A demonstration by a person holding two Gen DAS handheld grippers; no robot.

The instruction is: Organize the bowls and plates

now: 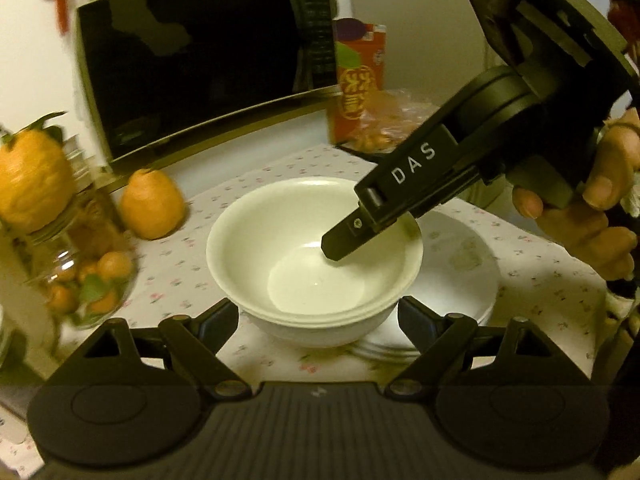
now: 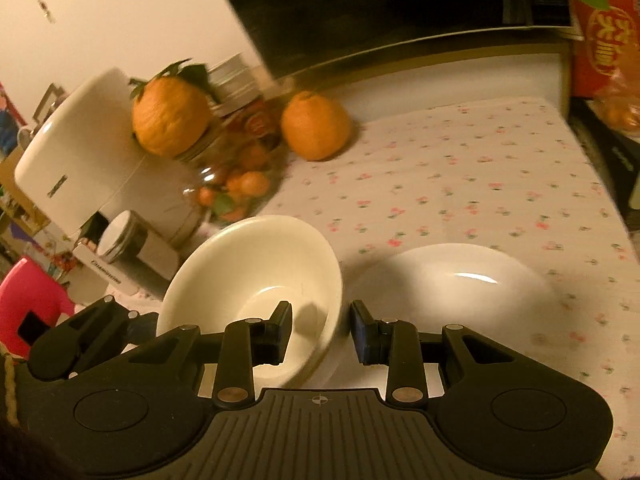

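A stack of white bowls (image 1: 312, 256) stands on the flowered cloth, with a stack of white plates (image 1: 460, 276) right behind it. My left gripper (image 1: 318, 316) is open, its fingers on either side of the bowl stack near the base. My right gripper (image 1: 340, 246) reaches down into the top bowl from the right. In the right wrist view the right gripper (image 2: 320, 332) straddles the rim of the bowl (image 2: 256, 276), one finger inside and one outside, with a gap between the pads and the rim. The plates (image 2: 460, 284) lie just right of it.
A black microwave (image 1: 200, 60) stands at the back. Two large oranges (image 1: 154, 204) and a glass jar of small oranges (image 1: 88, 276) sit at the left. A red carton (image 1: 360, 84) and a bag of fruit stand at the back right. A white appliance (image 2: 80, 148) is at the far left.
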